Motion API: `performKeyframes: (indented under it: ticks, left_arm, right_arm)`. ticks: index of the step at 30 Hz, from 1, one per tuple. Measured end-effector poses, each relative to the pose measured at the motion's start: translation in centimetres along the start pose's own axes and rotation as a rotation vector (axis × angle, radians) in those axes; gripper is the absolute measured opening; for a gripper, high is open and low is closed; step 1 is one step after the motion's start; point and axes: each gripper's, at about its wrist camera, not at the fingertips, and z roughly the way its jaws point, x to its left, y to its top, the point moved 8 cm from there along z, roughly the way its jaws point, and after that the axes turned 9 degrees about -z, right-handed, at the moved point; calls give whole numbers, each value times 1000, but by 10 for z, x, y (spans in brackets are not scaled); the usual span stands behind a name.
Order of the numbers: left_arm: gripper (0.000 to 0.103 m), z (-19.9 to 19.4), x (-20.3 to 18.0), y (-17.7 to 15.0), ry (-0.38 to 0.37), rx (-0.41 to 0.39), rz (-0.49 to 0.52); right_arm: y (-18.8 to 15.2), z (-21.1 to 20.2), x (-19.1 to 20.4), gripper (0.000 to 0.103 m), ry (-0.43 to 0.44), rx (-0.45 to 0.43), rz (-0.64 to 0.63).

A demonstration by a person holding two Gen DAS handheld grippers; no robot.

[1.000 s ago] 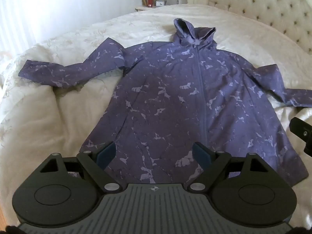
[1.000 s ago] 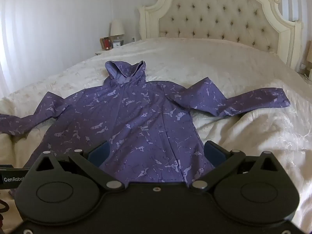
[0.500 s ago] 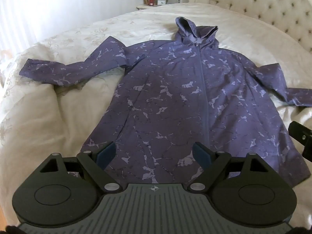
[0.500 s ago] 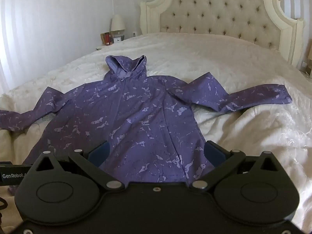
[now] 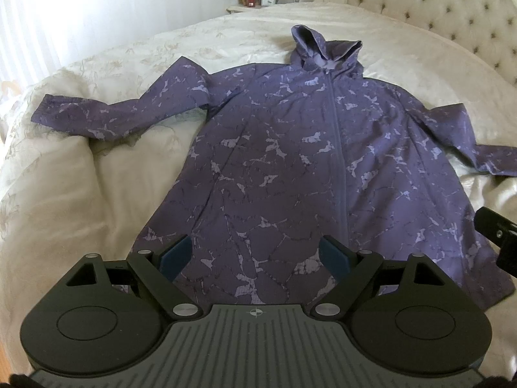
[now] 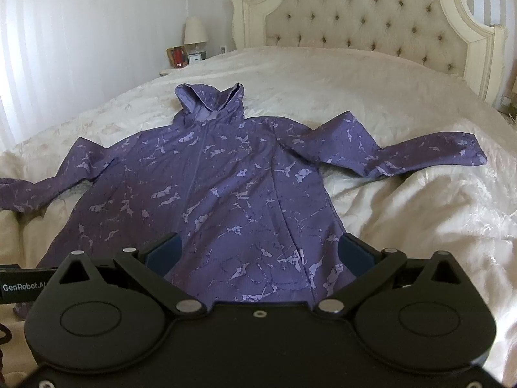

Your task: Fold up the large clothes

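Home bedroom, tufted headboard (image 6: 365, 16), bedside lamp (image 6: 195, 30) (cream bedding (image 6: 323, 77))

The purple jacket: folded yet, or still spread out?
Spread out, not folded. The purple jacket lies flat, front up, on the bed, zipped shut, both sleeves out to the sides and the hood toward the headboard.

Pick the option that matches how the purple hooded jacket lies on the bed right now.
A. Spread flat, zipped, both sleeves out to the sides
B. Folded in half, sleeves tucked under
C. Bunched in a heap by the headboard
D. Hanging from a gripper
A: the purple hooded jacket lies flat on the bed with its front zipper closed and a sleeve stretched out to each side.
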Motion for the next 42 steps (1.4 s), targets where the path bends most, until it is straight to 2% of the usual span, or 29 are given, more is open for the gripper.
performKeyframes:
  ticks: [42]
  left_arm:
    - [86,10,0,-3,5,28,-15]
  right_arm:
    - [-2,6,6,102,35,6,19]
